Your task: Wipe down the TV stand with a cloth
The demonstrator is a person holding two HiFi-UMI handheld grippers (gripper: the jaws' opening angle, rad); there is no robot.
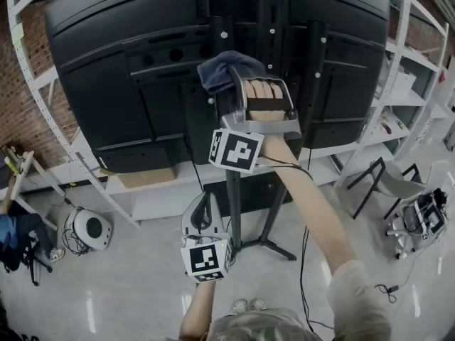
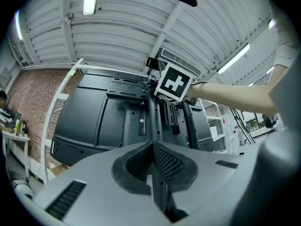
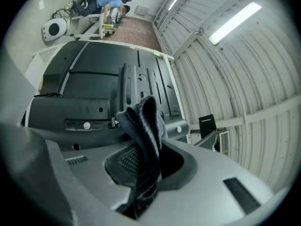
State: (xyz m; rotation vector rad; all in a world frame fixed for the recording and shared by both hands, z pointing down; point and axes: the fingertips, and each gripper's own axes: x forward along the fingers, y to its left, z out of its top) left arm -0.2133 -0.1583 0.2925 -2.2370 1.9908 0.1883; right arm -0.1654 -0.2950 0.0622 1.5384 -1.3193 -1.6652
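The back of a big black TV (image 1: 106, 69) fills the upper head view, mounted on a black stand with upright columns (image 1: 233, 190) and floor legs (image 1: 269, 246). My right gripper (image 1: 238, 89) is raised against the mounting bracket at the top of the columns, shut on a dark blue-grey cloth (image 1: 226, 69). In the right gripper view the cloth (image 3: 143, 126) sticks up out of the right gripper (image 3: 141, 173), close to the TV back (image 3: 94, 79). My left gripper (image 1: 201, 215) hangs lower, in front of the column (image 2: 153, 117), apart from it. The left gripper (image 2: 153, 175) is shut and holds nothing.
White shelving racks (image 1: 405, 62) stand behind the TV on both sides. On the floor are a white round device (image 1: 92, 228) at left, a grey chair (image 1: 380, 183) and a small cart of gear (image 1: 423, 219) at right. A person in blue (image 3: 106, 1) is at a bench.
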